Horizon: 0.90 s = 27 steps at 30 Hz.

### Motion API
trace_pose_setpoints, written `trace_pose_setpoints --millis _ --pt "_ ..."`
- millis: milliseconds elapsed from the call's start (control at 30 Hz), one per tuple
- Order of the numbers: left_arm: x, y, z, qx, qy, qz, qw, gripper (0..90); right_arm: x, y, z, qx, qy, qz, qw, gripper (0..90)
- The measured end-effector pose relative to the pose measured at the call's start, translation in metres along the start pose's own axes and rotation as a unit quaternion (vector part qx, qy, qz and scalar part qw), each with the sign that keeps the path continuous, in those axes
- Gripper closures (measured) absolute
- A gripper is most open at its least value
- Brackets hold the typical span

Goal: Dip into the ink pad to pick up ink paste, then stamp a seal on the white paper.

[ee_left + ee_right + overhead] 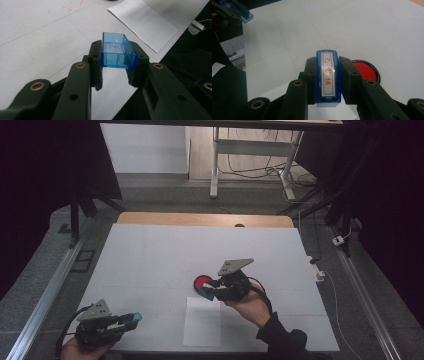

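step: stamp uncapped, clamped in right gripper just beside red ink pad | left gripper clamps blue cap near table's front edge | next: likely ink, then press on paper | room: table bare beyond

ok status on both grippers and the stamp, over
Left gripper shut on blue cap, near table edge. Right gripper shut on stamp, beside red ink pad. White paper below, nothing blocking.
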<state>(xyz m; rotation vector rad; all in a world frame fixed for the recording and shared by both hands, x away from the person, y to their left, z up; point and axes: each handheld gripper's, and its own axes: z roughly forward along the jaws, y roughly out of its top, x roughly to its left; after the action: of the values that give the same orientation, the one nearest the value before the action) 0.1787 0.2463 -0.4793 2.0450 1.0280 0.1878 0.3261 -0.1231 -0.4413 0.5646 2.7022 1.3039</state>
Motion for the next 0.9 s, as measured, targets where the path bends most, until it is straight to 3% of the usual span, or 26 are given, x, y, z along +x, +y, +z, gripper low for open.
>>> trace_pose_setpoints --millis 467,900 --pt "0.002 0.000 -0.001 -0.004 -0.007 -0.005 1.0000 68.5 0.008 -0.007 -0.007 0.002 0.006 0.000 1.0000 70.1" --pt "0.002 0.000 -0.001 -0.005 -0.010 -0.006 0.9999 68.5 0.017 -0.017 -0.006 0.021 0.005 -0.008 0.9997 70.2"
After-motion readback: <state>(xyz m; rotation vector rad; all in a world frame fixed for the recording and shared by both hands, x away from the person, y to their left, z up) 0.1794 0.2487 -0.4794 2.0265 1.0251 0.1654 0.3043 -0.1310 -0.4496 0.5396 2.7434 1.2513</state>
